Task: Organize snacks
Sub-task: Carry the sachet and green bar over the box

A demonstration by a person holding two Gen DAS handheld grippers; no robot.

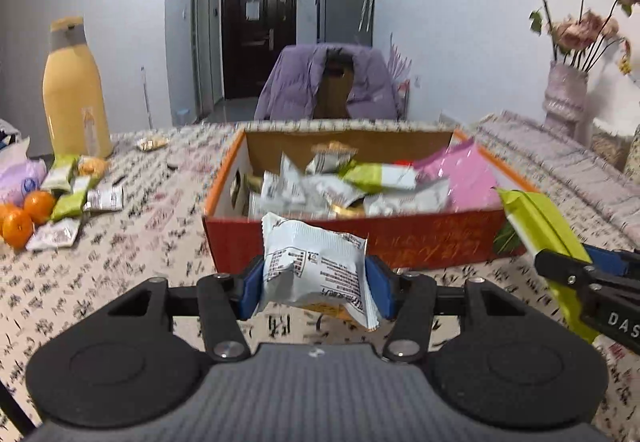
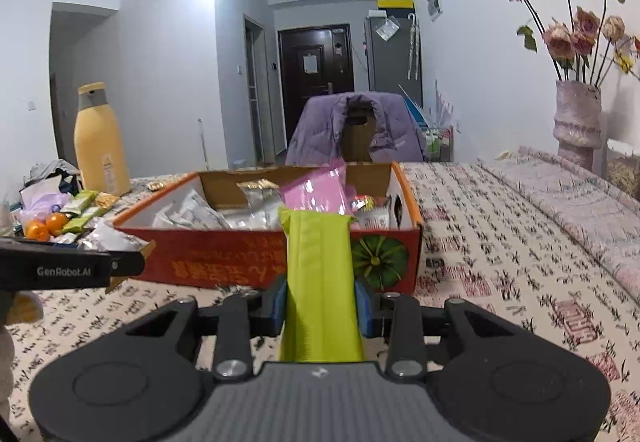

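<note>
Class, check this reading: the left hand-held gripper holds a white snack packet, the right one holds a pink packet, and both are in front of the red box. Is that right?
One error: the right hand-held gripper holds a lime-green packet, not pink, as the right wrist view shows. The left hand-held gripper does hold the white snack packet, both before the red box.

A box (image 1: 352, 246) of snacks (image 1: 340, 186) sits mid-worktop (image 1: 152, 250); a bottle (image 1: 74, 90) and oranges (image 1: 24, 214) lie left, a vase (image 1: 566, 98) right, a chair (image 1: 332, 86) behind.
</note>
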